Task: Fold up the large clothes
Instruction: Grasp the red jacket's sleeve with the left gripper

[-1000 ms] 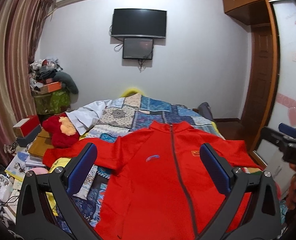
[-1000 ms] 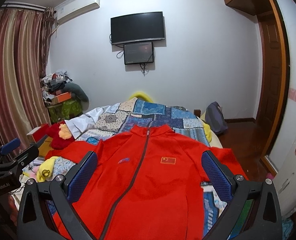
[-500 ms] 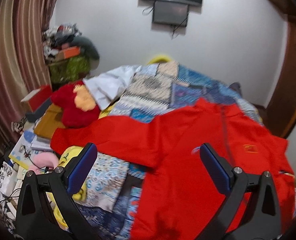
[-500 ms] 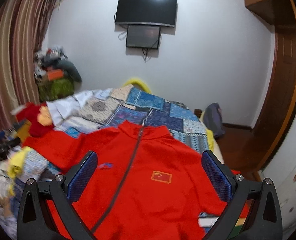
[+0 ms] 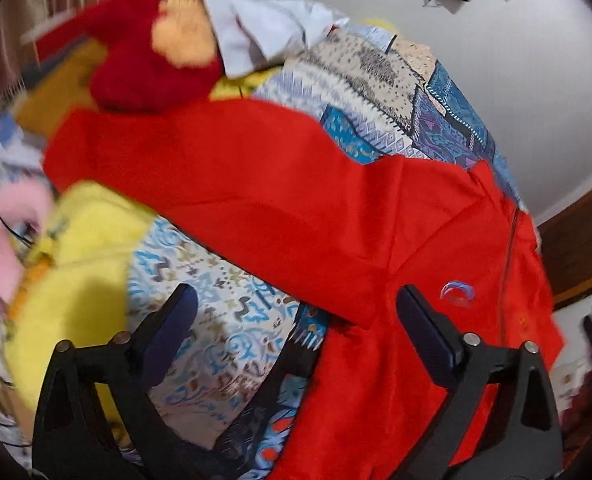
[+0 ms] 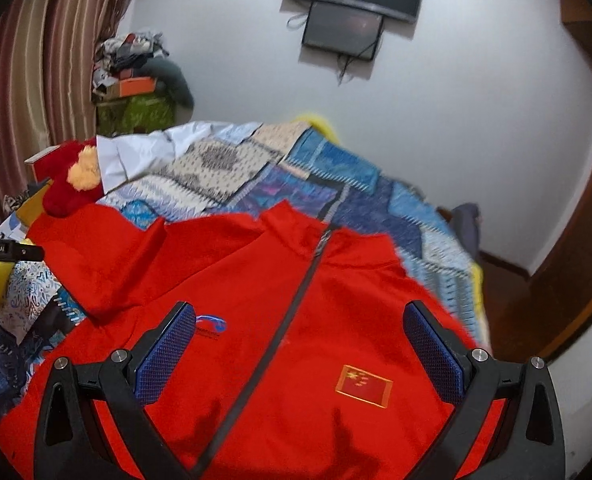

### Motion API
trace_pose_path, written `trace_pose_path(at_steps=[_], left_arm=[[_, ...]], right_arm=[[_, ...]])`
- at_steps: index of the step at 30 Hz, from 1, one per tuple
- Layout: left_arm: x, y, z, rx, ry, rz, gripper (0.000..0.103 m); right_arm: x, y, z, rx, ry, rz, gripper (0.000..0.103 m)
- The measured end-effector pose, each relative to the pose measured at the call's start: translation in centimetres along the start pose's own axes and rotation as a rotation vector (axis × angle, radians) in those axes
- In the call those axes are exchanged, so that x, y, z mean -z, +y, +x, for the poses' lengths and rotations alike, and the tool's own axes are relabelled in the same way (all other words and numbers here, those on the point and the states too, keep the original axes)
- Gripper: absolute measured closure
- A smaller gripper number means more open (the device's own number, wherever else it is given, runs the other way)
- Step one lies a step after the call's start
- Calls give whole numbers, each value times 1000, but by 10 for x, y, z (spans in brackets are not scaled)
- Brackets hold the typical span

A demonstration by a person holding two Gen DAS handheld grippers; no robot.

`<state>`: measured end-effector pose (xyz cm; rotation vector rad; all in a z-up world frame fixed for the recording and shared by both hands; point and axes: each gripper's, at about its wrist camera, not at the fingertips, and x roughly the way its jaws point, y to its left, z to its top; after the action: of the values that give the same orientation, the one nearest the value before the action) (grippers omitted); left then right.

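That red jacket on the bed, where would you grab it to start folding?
Probably the cuff end of the outstretched sleeve of the red jacket, approached from the left with the open left gripper: it lies flat, extended sideways, easily folded across the chest.

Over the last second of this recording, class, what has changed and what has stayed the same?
The left gripper has swung down and leftward toward the red jacket's outstretched sleeve. The right gripper has dipped closer over the jacket's chest. Neither has taken hold; both remain open. The jacket still lies spread flat, zipped, on the patchwork quilt.
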<state>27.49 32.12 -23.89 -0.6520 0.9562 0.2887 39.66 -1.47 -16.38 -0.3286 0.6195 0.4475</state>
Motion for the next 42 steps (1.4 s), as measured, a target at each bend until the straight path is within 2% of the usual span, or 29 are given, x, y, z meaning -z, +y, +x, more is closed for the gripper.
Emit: trace_pose_path(at_steps=[2,5,8,10,13,15,16,17,18,20,22,23,28,32,37,40,42], left_arm=[[-6,10,13,21,32,-56,7],[-15,19,25,41,32,-108,8],[-26,18,30,27,10,-114,9],[-33,17,35,-3,-3,-114,13],[-44,15,42,-90,-20,-100,30],[-49,9,45,-171,-33,-73,58],[-51,6,46,-230,-38,-49,64],[-53,0,46,-249,-50,-14,72],[-54,-5,44,-266,-61,17,85],[-55,-19,38,-315,-84,92,95],[-55,-36,28,-341,-118,161,96],[-55,-44,21,-329,-137,192,97],[-47,-114,-25,-240,-250,357,97],[-28,-174,-34,-138,-266,467,97],[9,-213,7,-97,-166,554,97],[26,-213,46,-67,-29,513,97],[39,-209,66,-60,32,496,97]], right_arm=[[0,0,16,-26,24,9,0],[1,1,31,-70,54,30,0],[1,1,45,-128,81,60,0],[2,1,52,-157,103,83,0],[4,1,62,-188,136,111,0],[6,0,67,-211,160,131,0],[7,-1,68,-217,167,136,0],[8,-1,68,-222,175,140,0],[9,-1,68,-221,180,139,0],[10,-2,64,-213,179,129,0],[10,-4,58,-203,172,111,0],[10,-6,53,-195,166,99,0],[8,-15,25,-148,110,46,0],[7,-23,1,-115,73,25,0],[13,-30,-18,-97,67,19,0],[20,-36,-24,-95,75,38,0],[26,-40,-24,-96,88,53,0]])
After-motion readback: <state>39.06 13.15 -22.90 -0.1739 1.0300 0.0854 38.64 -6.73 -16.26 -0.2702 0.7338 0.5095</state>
